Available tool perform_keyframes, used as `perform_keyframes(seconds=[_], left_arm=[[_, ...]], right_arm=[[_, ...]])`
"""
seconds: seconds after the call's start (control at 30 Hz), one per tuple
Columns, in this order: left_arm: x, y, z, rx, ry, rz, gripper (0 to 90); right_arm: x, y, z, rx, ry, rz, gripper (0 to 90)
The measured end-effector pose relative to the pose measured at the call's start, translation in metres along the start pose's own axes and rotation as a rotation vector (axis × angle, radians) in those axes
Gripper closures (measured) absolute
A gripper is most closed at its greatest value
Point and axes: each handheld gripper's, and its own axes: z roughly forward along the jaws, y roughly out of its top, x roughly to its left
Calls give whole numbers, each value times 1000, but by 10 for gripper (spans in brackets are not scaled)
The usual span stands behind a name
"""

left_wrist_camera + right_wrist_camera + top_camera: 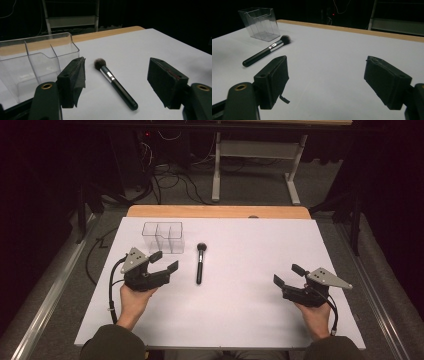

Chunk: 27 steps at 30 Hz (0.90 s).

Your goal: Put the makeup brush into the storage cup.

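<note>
Clear plastic organiser [163,237] stands toward the far left of the table [250,310]; inner dividers split it into compartments, nothing seen inside. Makeup brush [200,263] lies flat just right of it, bristle head toward the far edge, black handle toward the person. Brush and organiser near each other, not touching. Nothing lies between the brush and either gripper.

Left gripper [163,262] sits just left of the brush handle, close beside the organiser's near corner. Jaws spread wide, holding nothing; in the left gripper view the brush [115,83] lies on the table beyond and between them, untouched, the organiser [37,65] behind the left-hand jaw.

Right gripper [288,275] is well apart from the brush, over the right side of the table. Jaws spread wide, bare table between them. In the right gripper view the brush [267,50] and organiser [259,23] sit far off to the left.

Table top white, with a wooden strip [215,211] along the far edge. Room dark; grey floor, cables [170,177] and a pale table frame [255,160] behind.
</note>
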Motion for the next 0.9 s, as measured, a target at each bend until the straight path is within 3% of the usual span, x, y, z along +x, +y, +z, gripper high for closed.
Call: perform_keyframes(seconds=[0.9], left_arm=[[-3,20,19,2,-20,4,311]], right_arm=[[0,0,0,-3,9,0,213]])
